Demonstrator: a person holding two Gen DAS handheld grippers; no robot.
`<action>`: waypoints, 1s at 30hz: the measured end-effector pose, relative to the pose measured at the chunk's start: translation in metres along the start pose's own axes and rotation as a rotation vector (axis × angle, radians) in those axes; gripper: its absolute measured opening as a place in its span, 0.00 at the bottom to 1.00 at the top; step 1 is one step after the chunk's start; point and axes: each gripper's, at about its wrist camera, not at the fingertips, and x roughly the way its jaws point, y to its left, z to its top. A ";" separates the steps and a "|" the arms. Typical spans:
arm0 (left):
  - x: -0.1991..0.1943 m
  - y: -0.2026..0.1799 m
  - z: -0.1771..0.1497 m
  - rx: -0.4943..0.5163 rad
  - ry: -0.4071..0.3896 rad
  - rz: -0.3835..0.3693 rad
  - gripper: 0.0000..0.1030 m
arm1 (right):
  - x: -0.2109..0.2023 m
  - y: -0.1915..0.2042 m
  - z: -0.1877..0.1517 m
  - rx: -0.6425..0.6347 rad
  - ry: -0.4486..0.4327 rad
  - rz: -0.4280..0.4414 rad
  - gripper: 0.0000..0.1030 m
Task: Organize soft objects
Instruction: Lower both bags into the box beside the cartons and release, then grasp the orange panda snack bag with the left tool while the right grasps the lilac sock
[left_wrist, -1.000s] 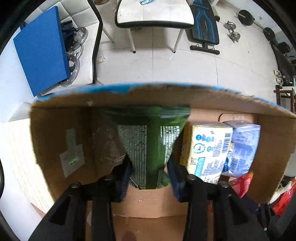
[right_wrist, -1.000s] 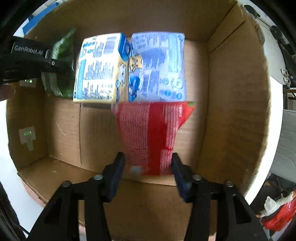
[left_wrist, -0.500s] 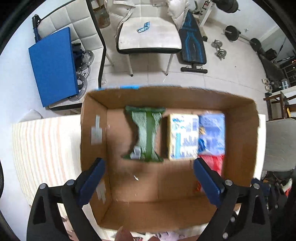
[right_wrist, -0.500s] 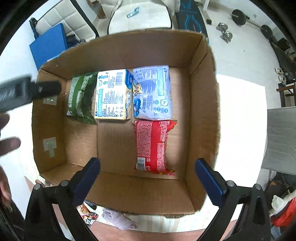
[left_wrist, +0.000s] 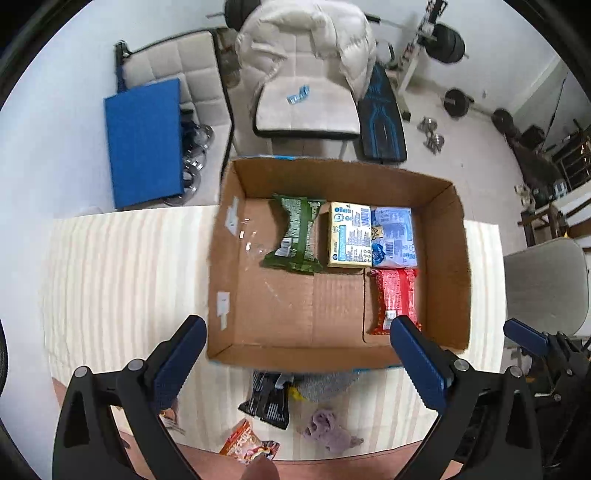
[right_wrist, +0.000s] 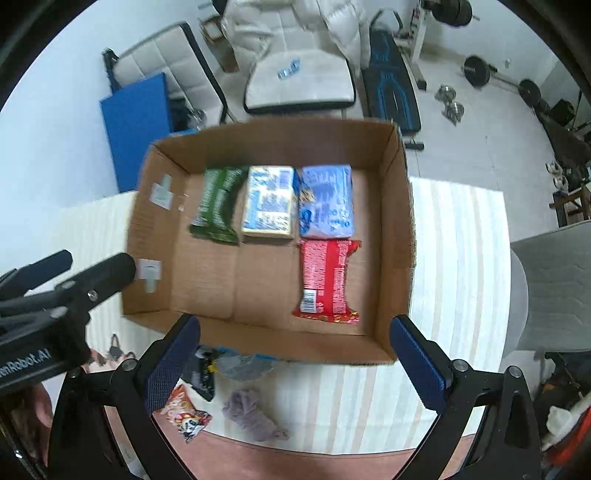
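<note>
Both the left gripper (left_wrist: 295, 354) and right gripper (right_wrist: 293, 352) hang wide apart, empty, above the box (left_wrist: 448, 258) holding 4 packets.

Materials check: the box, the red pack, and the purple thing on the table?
Box: corrugated cardboard, matte brown; fluting lines show on the floor, raw edges on the walls.
Red pack: likely plastic film wrapper, slightly glossy, with crimped ends and printed text.
Purple thing: looks like soft fabric, matte and crumpled; knit or fleece, too blurred to tell which.
</note>
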 end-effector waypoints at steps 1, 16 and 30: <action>-0.007 0.004 -0.009 -0.009 -0.015 0.008 0.99 | -0.008 0.003 -0.008 -0.012 -0.026 0.006 1.00; 0.131 0.099 -0.227 -0.400 0.398 -0.076 0.69 | 0.101 0.040 -0.168 -0.195 0.192 0.037 0.76; 0.209 0.113 -0.260 -0.509 0.477 -0.083 0.57 | 0.167 0.059 -0.190 -0.264 0.316 0.028 0.70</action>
